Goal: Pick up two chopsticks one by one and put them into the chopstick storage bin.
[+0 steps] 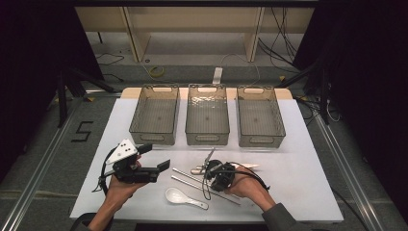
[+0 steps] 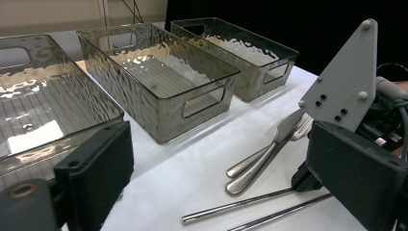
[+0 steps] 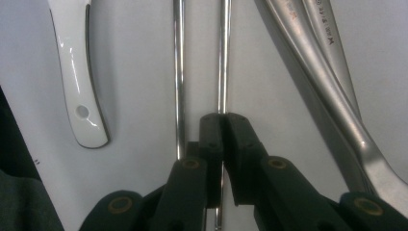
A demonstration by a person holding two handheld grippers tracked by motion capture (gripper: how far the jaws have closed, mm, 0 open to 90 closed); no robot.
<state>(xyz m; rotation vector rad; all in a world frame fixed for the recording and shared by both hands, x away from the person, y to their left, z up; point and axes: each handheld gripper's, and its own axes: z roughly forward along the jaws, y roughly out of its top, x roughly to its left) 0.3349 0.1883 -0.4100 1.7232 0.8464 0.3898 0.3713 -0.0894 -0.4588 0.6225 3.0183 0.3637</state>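
Note:
Two metal chopsticks (image 3: pixel 179 72) lie side by side on the white table. My right gripper (image 3: pixel 223 120) points down at them and is shut on the right-hand chopstick (image 3: pixel 222 57), which runs between its pressed pads. In the high view this gripper (image 1: pixel 211 180) sits at the table's front centre, over the chopsticks (image 1: pixel 185 182). My left gripper (image 1: pixel 155 156) is held above the front left of the table, jaws wide open and holding nothing. In the left gripper view, my left gripper (image 2: pixel 216 154) frames two forks (image 2: pixel 269 154) and the chopsticks (image 2: pixel 240 208).
Three grey see-through bins (image 1: pixel 155 115) (image 1: pixel 207 115) (image 1: pixel 260 118) stand in a row at the back. A white ceramic spoon (image 1: pixel 185 197) lies near the front edge and another (image 1: pixel 250 166) by the right hand. The forks (image 3: pixel 308 62) lie right of the chopsticks.

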